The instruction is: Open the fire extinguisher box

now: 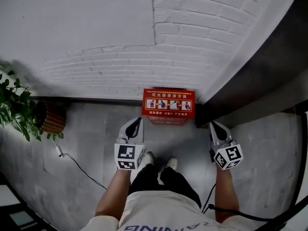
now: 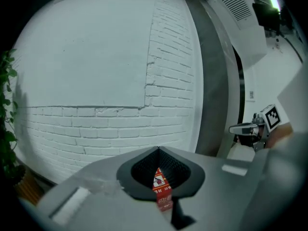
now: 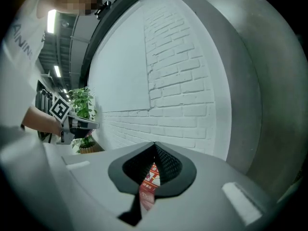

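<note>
While both grippers are held out above the grey floor (image 1: 91, 129), the red fire extinguisher box (image 1: 168, 103) is seen standing on that floor against the white brick wall (image 1: 120, 42), ahead of the grippers and between them. The jaws of the left gripper (image 1: 136, 124) are closed tip to tip with nothing clamped, and those of the right gripper (image 1: 213, 125) are likewise closed and empty. The box is touched by neither. Its lid appears to be down, though the steep view leaves this uncertain. A potted plant (image 1: 19, 107) is set by the wall at left, with a thin cable (image 1: 79, 165) laid nearby.
</note>
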Demonstrator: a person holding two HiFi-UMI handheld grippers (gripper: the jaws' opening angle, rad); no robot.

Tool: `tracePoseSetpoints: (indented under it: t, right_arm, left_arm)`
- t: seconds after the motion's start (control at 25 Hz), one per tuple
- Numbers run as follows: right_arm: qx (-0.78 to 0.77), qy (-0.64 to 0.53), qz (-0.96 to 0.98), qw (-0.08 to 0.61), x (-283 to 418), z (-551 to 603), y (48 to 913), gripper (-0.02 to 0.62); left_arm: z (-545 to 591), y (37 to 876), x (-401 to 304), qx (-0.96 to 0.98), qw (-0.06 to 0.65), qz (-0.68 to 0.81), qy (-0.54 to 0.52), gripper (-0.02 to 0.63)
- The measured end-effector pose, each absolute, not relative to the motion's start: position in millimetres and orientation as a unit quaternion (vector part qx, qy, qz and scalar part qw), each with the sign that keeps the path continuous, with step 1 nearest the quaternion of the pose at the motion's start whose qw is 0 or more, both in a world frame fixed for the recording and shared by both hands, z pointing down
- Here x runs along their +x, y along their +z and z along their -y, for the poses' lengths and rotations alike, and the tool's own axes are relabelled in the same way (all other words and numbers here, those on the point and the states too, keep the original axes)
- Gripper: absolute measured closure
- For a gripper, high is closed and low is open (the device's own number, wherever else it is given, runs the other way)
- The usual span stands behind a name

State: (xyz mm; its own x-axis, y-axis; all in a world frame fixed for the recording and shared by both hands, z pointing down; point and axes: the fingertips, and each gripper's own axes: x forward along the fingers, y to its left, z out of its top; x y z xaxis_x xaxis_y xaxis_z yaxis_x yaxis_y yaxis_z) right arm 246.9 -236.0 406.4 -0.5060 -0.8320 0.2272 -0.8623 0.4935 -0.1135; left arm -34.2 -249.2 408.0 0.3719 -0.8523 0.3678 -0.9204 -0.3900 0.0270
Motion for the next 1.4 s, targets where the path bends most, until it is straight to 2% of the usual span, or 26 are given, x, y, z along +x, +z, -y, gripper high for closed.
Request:
tracePoseSetpoints:
  t: [0.24,0.8,1.0,1.16,1.4]
  right_arm:
    - [0.497,0.106,0.856,0.091,243,270,466,0.588]
    - [0.508,0.138,0.843,0.112,248,277,678,0.588]
    - [0.515,0.131,0.837,0.129,258,289,725,0.584]
    - [0.505,0.136,0.836,0.166,262,297,746,0.478]
    - [0.492,0.135,0.837,0.198,267,315,761,0.470]
  left_arm:
    - [270,493,-32,0.822,0.137,0.527,0.169,0.603]
    - [298,678,-29,0.818,0.155,0.525,0.177,0.603]
    - [307,708,-27,0.817,0.154,0.526,0.179,0.603]
    - [308,706,-27,0.821,0.150,0.522,0.173,0.603]
    - [301,701,-27,0.819,0.159,0.522,0.175,0.603]
